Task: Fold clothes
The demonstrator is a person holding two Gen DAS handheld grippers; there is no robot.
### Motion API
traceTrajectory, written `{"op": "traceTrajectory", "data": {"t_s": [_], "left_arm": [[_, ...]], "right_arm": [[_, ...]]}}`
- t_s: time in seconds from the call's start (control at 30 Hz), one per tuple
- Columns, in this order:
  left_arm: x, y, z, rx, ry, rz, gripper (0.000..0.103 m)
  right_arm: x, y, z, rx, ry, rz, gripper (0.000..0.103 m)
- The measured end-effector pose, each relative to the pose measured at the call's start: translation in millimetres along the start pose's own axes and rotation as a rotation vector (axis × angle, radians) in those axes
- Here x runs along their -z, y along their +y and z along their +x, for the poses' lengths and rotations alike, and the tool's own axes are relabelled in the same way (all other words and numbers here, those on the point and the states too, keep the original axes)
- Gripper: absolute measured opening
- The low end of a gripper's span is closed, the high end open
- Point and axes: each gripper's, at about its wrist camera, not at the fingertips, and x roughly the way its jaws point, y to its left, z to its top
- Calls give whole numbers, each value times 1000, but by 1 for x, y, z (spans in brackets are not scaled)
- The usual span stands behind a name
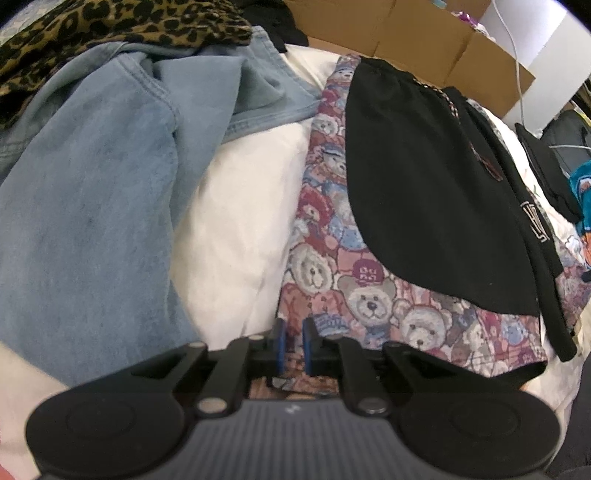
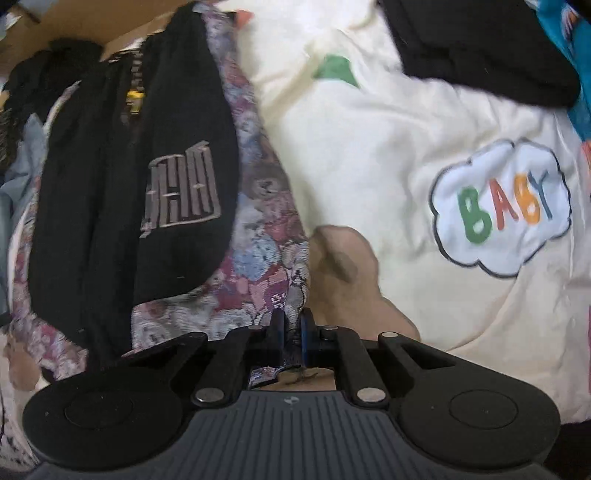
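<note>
Cream bedding (image 2: 369, 147) runs out of frame, mostly buried under clothes. Denim garment (image 1: 92, 221) cut off at left edge, leopard-print fabric (image 1: 92, 26) cut off at top. Teddy-bear print garment (image 1: 369, 306) lies w/ black garment (image 1: 424, 184) covering most of it; black logo unreadable. My left gripper (image 1: 291, 345) pinches bear-print's near edge, right gripper (image 2: 292, 332) clamped on its other corner. Cardboard boxes (image 1: 406, 33) behind.

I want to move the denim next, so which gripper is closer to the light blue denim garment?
Left. The left gripper pinches the teddy-bear print fabric with the light blue denim garment just beside it; the right gripper holds that fabric's opposite edge.
</note>
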Motion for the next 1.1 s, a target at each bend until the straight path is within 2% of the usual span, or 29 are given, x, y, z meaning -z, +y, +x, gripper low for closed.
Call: {"op": "traceTrajectory", "data": {"t_s": [0.13, 0.3, 0.47, 0.53, 0.6, 0.67, 0.7, 0.73, 0.77, 0.93, 1.1], "left_arm": [[2, 1, -2, 0, -1, 12, 9], [6, 7, -6, -13, -8, 9, 9], [11, 16, -7, -6, -12, -43, 10], [10, 17, -8, 0, -14, -52, 16], [9, 15, -10, 12, -16, -42, 31], [8, 11, -12, 15, -14, -17, 40], [8, 9, -12, 12, -12, -6, 44], [7, 8, -12, 8, -11, -1, 45], [7, 7, -11, 4, -9, 4, 46], [2, 7, -3, 3, -14, -35, 46], [0, 1, 8, 1, -2, -43, 46]], "right_arm": [[-4, 12, -10, 114, -40, -127, 6], [-9, -27, -17, 232, -22, -108, 6], [-34, -58, -10, 370, -40, -103, 6], [-42, -64, -3, 404, -32, -107, 7], [-46, -73, 7, 361, 10, -72, 9], [-48, -80, 12, 302, 33, -35, 34], [-47, -83, 11, 269, 21, -6, 42], [-47, -89, 7, 244, -7, 29, 55], [-46, -94, 2, 220, -35, 63, 61], [-40, -131, -2, 200, -95, 220, 64], [-22, -178, 21, 83, -123, 474, 61]]}}
